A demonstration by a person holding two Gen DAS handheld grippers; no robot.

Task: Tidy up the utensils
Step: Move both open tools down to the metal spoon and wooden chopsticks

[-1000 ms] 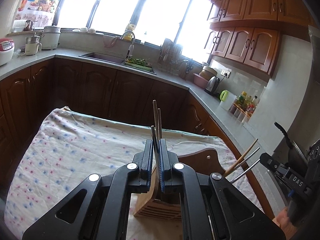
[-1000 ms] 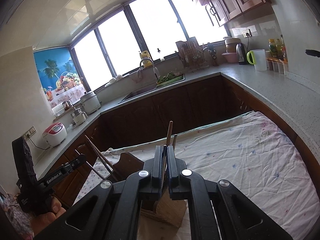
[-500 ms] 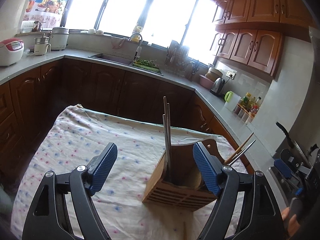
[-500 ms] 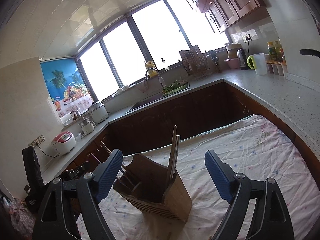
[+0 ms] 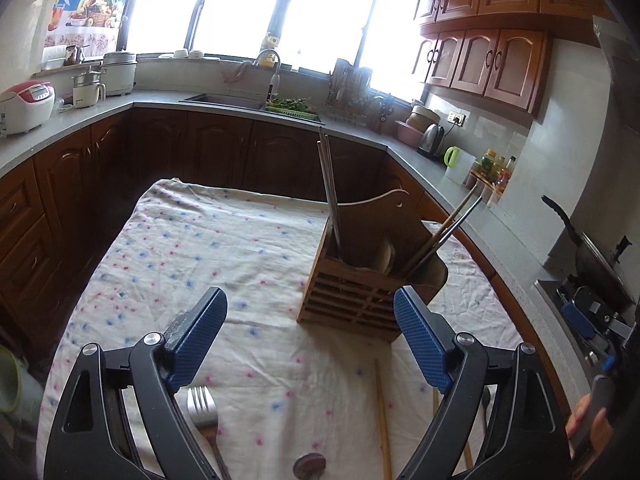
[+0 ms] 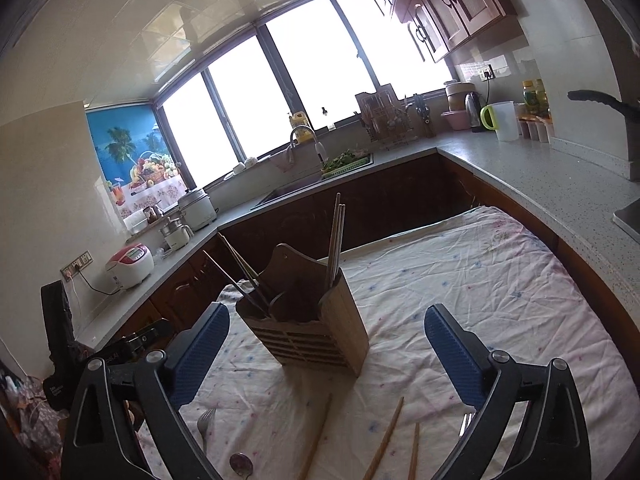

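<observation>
A wooden utensil holder [image 5: 360, 280] [image 6: 312, 324] stands on a floral tablecloth [image 5: 224, 248]. Chopsticks [image 5: 330, 192] [image 6: 335, 240] stand upright in one compartment, and more chopsticks [image 5: 444, 236] lean out of another. My left gripper [image 5: 310, 340] is open and empty, a little in front of the holder. My right gripper [image 6: 324, 352] is open and empty, also in front of it. On the cloth near me lie a fork [image 5: 204, 412] [image 6: 206, 424], a spoon [image 5: 310, 464] [image 6: 241, 464] and loose wooden chopsticks [image 5: 382, 420] [image 6: 386, 440].
Dark wooden cabinets and a grey counter [image 5: 360, 132] run around the table. A sink [image 5: 224, 100], rice cookers [image 5: 26, 106], a kettle [image 5: 432, 140] and bottles stand on the counter. A pan [image 5: 592, 256] sits on a stove at the right.
Both grippers were shut on chopsticks over the holder, then opened and left them standing in it. Both have since pulled back, bringing the loose cutlery on the cloth into view.
</observation>
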